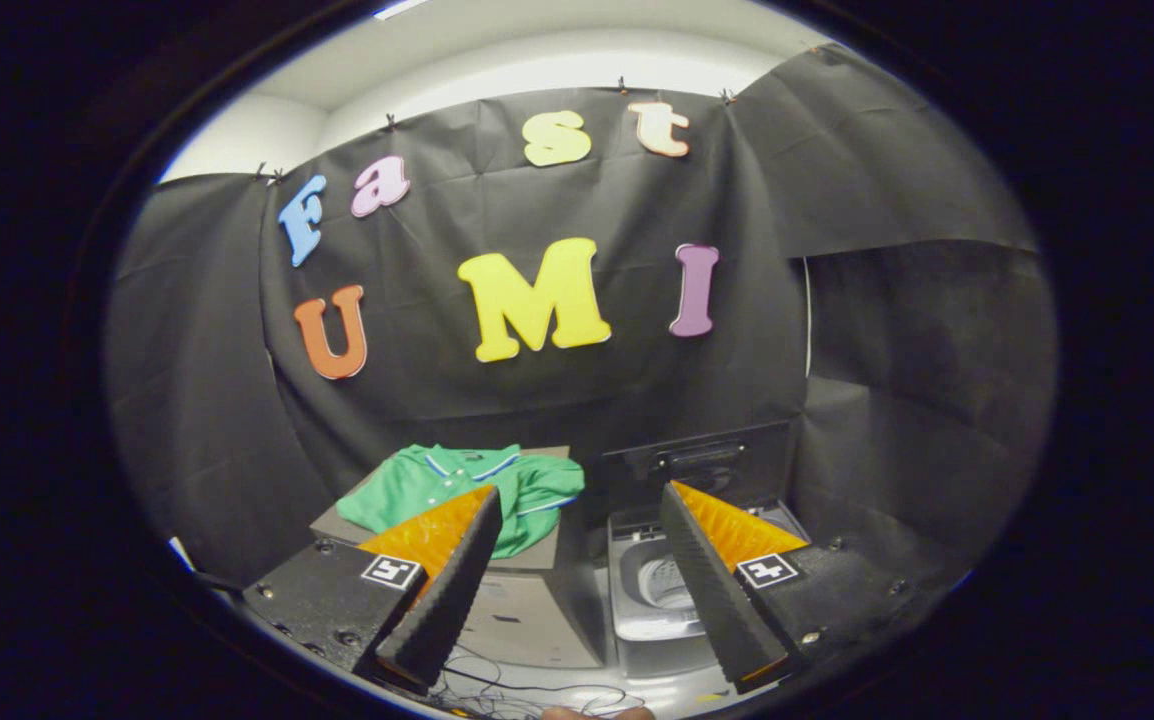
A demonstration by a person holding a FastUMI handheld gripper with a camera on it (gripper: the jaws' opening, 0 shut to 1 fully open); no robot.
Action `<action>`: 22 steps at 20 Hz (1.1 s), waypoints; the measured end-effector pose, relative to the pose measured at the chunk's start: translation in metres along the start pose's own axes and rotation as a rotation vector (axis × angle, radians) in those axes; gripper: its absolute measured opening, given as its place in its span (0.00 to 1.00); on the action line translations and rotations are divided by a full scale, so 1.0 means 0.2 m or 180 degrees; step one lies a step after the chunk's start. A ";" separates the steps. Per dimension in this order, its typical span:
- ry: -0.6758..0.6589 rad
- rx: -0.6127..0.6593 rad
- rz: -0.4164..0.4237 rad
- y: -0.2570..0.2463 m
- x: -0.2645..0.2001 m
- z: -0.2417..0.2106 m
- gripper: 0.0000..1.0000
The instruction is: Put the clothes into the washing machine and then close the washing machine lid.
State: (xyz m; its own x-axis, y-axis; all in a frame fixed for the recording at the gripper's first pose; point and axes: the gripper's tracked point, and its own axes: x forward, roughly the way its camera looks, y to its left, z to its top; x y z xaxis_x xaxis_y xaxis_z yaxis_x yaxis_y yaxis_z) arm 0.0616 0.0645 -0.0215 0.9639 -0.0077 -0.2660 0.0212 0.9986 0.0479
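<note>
Black cloth [577, 400] hangs as the booth's wall across the middle of the frame, creased and pinned along its top edge by small clips [389, 121]. Above it, at the top of the frame, a pale wall and ceiling [537, 60] are visible. In the lower left centre stands a grey box [527, 610] with a flat top. At the bottom centre, thin dark cables [497, 690] lie tangled on a pale floor [657, 690]. A thin white cord [807, 315] runs down the cloth at the right.
</note>
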 end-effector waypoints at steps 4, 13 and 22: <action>0.0455 0.0073 0.0126 0.21 0.11 -0.10 1.00; 0.1190 0.0039 0.0227 0.58 0.41 -0.19 1.00; 0.1960 0.0028 0.0316 0.78 0.85 -0.25 1.00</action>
State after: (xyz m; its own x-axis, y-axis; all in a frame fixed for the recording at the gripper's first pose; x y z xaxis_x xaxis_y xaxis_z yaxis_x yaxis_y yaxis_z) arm 0.2161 0.2211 -0.1069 0.6316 0.1191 -0.7661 -0.0562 0.9926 0.1080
